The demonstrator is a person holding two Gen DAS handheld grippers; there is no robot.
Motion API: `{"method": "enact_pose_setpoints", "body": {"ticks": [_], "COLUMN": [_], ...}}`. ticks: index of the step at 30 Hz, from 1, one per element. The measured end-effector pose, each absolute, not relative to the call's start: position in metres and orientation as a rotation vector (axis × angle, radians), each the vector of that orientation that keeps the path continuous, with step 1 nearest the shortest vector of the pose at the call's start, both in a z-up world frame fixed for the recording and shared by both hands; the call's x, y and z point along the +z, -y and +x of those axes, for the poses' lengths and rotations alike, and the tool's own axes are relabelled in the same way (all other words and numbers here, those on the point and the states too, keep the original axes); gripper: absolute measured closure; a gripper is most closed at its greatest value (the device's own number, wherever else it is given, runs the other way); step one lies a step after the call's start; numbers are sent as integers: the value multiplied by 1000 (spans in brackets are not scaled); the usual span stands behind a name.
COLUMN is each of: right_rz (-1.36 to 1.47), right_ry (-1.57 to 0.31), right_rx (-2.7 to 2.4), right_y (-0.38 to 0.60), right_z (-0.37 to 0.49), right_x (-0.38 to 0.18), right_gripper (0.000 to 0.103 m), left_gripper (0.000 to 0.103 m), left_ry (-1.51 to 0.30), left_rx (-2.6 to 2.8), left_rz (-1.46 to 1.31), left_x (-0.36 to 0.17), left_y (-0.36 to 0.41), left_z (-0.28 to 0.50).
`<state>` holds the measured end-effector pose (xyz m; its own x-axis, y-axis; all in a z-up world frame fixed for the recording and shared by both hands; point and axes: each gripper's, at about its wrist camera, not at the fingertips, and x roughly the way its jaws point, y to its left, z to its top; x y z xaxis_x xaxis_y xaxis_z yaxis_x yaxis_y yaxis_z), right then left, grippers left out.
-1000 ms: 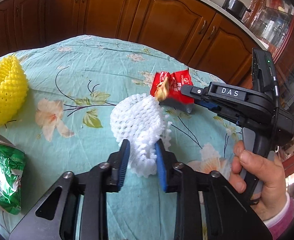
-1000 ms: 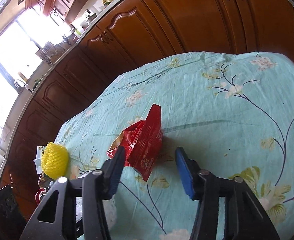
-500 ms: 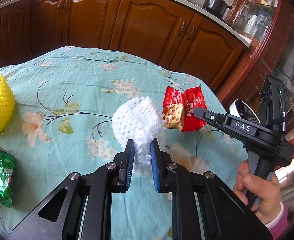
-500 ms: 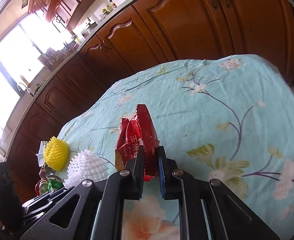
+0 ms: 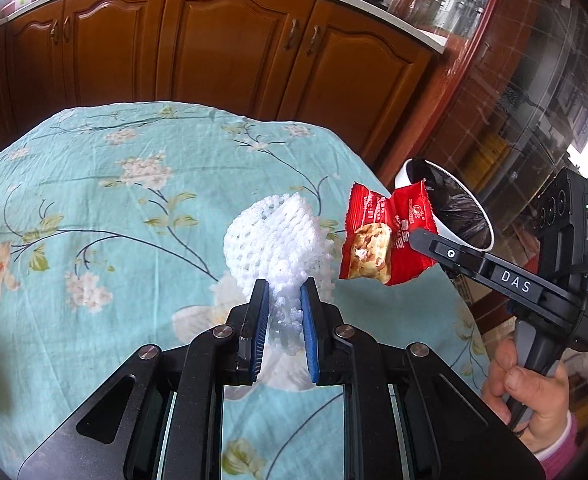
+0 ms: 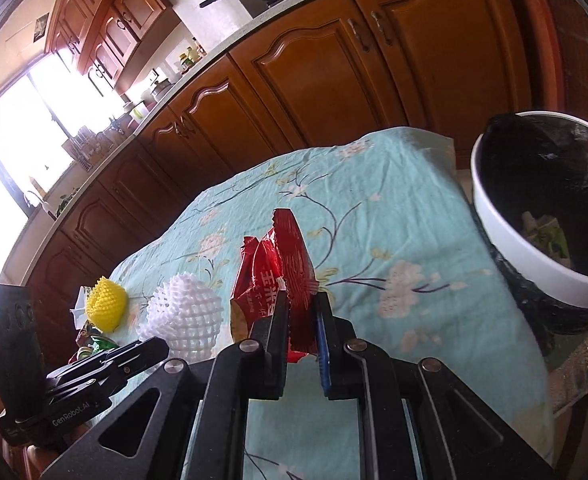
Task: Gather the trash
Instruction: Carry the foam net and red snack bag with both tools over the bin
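left hand-held gripper [image 5: 283, 296]: pinched closed, tilted down | right hand-held gripper [image 6: 300, 312]: pinched closed, apparently raised

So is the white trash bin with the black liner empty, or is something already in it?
Not empty. The right wrist view looks into the trash bin and shows a crumpled green-and-white wrapper lying inside the black liner.

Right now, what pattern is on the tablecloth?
Pale turquoise tablecloth with flowers and dark branches; the left wrist view shows it best.
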<state>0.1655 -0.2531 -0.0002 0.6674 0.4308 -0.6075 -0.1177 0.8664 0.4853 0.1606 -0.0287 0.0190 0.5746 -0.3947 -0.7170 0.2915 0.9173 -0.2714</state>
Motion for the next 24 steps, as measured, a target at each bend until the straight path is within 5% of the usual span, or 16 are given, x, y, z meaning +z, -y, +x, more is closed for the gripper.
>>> {"method": "enact_pose_setpoints", "body": {"ticks": [24], "right_rz": [496], "right_ry": [-706], "right_rx": [127], "right_y": [364], "right_z": [93], "right_x": [2], "right_gripper": [91], "left_gripper": [88], "left_ry": [-887], "left_rx": [-583], "left_rz": [-8], "left_x": [29], "left_y": [138], "left_z": [159]}}
